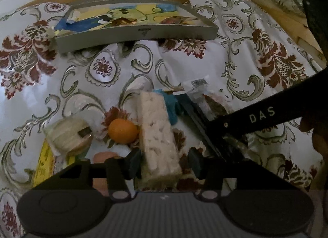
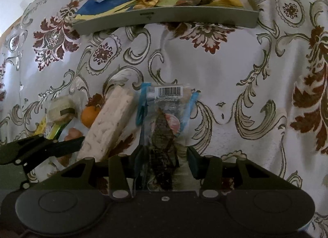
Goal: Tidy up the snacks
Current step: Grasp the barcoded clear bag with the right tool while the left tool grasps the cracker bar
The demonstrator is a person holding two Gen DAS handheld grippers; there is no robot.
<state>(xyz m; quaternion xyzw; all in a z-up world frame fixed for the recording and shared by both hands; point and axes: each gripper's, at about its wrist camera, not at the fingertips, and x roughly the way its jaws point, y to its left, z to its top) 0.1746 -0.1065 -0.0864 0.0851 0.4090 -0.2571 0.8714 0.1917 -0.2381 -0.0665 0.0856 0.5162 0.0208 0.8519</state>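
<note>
Rice cake pack (image 1: 158,135) sits between the left gripper (image 1: 164,161) fingers, gaps either side: apart, not clamped. Clear snack bag (image 2: 164,127) likewise between the right gripper (image 2: 163,161) fingers. Close squarely mid-pack, lift straight, carry to the tray (image 1: 141,33) beyond the fingertips.

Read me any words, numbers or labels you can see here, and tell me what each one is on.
"DAS": on the right gripper's black arm, seen from the left wrist view.
Barcode on the clear snack packet: digits too small.
Mark on the grey tray front wall: too blurred.
</note>
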